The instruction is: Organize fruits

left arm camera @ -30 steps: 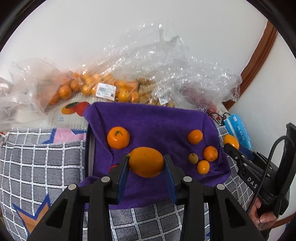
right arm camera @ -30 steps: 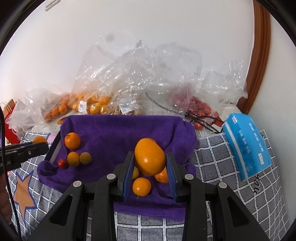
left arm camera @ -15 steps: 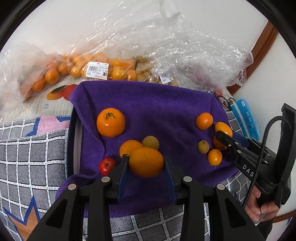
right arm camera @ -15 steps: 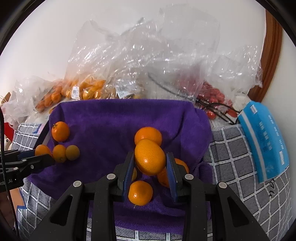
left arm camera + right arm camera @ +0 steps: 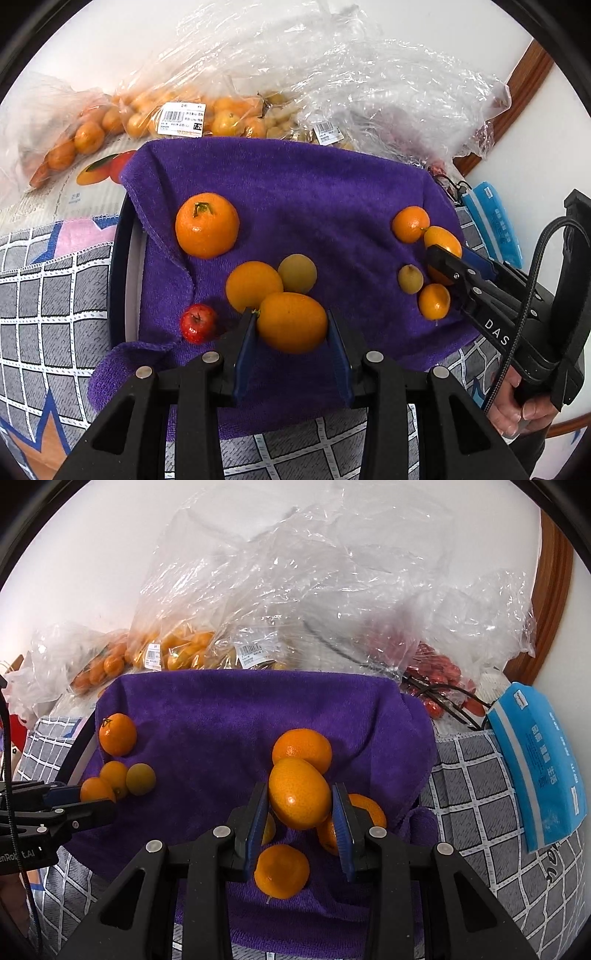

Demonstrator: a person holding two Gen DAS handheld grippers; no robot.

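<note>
Both carries look nearly done: the left gripper (image 5: 291, 328) and right gripper (image 5: 300, 805) each clamp an oval orange kumquat just above separate fruit clusters on the purple towel (image 5: 295, 192), so lowering and release seem next.

Bright, even daylight; sharp centres, fisheye-curved dark edges, glare on plastic bags (image 5: 295, 590).

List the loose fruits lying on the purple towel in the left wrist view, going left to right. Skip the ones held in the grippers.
Small red fruit → big orange with a stem → round orange → yellowish fruit → small orange, all on the purple towel. The two small fruits by the right gripper overlap too closely to order.
</note>
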